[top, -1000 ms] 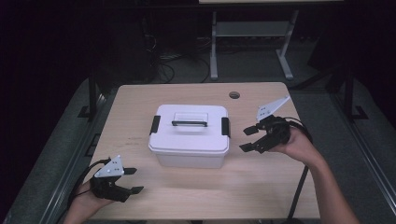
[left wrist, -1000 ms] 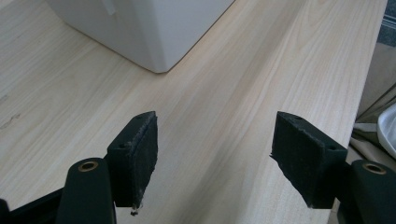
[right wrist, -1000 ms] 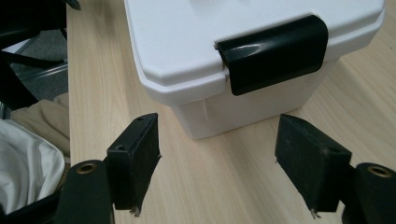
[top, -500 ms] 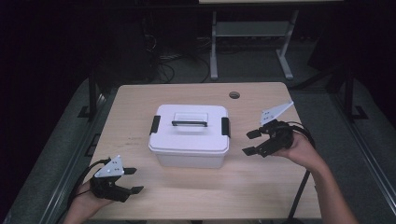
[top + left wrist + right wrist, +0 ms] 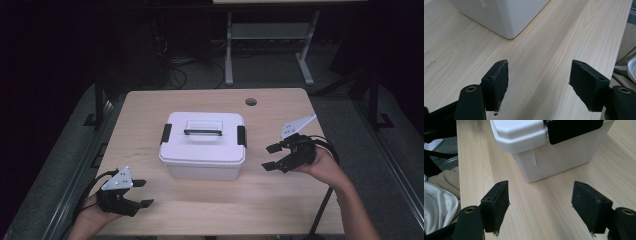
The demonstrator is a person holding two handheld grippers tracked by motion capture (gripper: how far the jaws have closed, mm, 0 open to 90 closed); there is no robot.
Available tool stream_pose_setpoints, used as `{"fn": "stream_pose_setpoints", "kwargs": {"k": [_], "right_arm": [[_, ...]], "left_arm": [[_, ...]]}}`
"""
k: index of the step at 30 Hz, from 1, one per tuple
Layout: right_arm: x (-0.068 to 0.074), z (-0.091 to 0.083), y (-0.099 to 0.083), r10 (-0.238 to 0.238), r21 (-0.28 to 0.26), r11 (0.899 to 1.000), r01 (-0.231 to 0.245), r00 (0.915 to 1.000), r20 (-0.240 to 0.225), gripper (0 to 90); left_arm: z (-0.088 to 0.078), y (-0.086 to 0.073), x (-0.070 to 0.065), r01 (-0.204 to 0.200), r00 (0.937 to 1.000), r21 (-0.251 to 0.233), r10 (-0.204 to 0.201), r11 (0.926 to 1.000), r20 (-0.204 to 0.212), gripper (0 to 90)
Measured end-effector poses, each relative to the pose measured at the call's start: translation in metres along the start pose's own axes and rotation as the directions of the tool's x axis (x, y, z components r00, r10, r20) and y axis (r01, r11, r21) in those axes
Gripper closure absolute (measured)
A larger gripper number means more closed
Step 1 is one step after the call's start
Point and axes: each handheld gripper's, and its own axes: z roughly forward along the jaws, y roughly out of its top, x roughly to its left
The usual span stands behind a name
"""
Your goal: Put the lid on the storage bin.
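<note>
A white lidded storage box (image 5: 203, 145) with a black handle and black side latches (image 5: 242, 136) stands mid-table. My right gripper (image 5: 270, 157) hovers just right of the box, open and empty, its jaws pointing at the box's right end. The right gripper view looks at the box's corner (image 5: 541, 152) and a black latch (image 5: 574, 128), with open jaws on either side. My left gripper (image 5: 142, 193) rests near the table's front left corner, open and empty. The left gripper view has the box's lower corner (image 5: 506, 15) ahead, beyond its spread jaws.
The light wooden table (image 5: 150, 115) has a round cable hole (image 5: 251, 102) at the back right. Behind the table stands a white metal frame (image 5: 265, 40) on a dark floor. White cloth (image 5: 436, 205) lies off the table's front edge.
My right gripper has drifted slightly down and toward the front of the table, staying open. The left gripper and the box have not moved.
</note>
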Motion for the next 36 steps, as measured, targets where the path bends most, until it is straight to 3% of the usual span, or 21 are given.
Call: {"fn": "stream_pose_setpoints", "kwargs": {"k": [7, 16, 36], "right_arm": [[0.001, 0.001, -0.010, 0.001, -0.014, 1.000, -0.001, 1.0000, 0.005, 30.1], [0.002, 0.008, -0.038, 0.031, -0.016, 0.999, -0.031, 0.9995, 0.003, 30.1], [0.009, -0.002, -0.073, 0.073, -0.040, 0.997, -0.072, 0.9971, 0.021, 29.1]], "left_arm": [[0.000, 0.000, 0.000, 0.000, 1.0000, 0.000, 0.000, 1.0000, 0.000, 31.3], [0.001, 0.000, 0.000, 0.001, 1.0000, 0.002, -0.001, 1.0000, -0.002, 31.2], [0.001, -0.001, 0.000, 0.002, 1.0000, 0.009, -0.002, 1.0000, -0.006, 30.3]]}}
